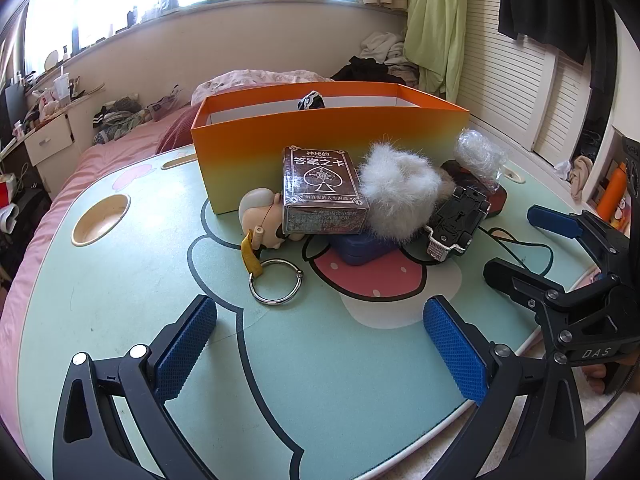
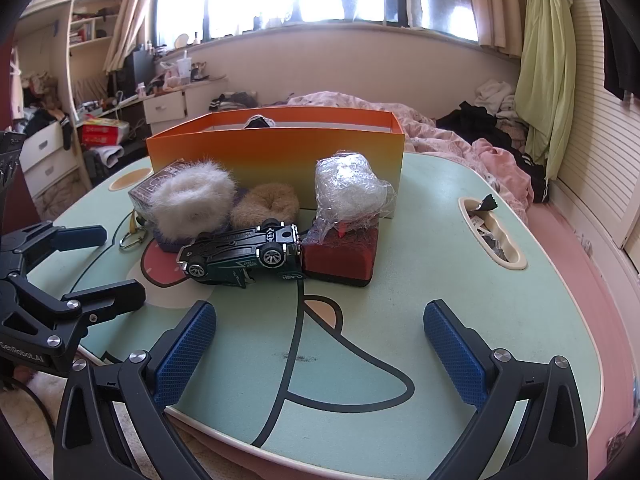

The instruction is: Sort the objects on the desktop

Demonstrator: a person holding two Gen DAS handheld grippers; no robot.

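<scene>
An orange box [image 1: 320, 148] [image 2: 276, 156] stands at the back of the pale green table [image 1: 320, 380]. In front of it lies a pile: a brown card box [image 1: 320, 192], a white furry scrunchie [image 1: 396, 196] [image 2: 188, 200], a tan scrunchie [image 2: 264, 204], an overturned toy car [image 1: 456, 224] [image 2: 244, 256], a red block [image 2: 344, 256] under a plastic-wrapped bundle [image 2: 348, 188], a doll-head keychain [image 1: 260, 212] with a metal ring [image 1: 276, 282], and a blue case [image 1: 360, 250]. My left gripper [image 1: 320, 344] stands open and empty near the table's front. My right gripper [image 2: 320, 348] is open and empty too.
The table has a round cup recess [image 1: 100, 220] at left and a long slot [image 2: 492, 236] holding small items at right. A pink bed [image 2: 460, 140] with clothes lies behind. Something dark sticks up inside the orange box.
</scene>
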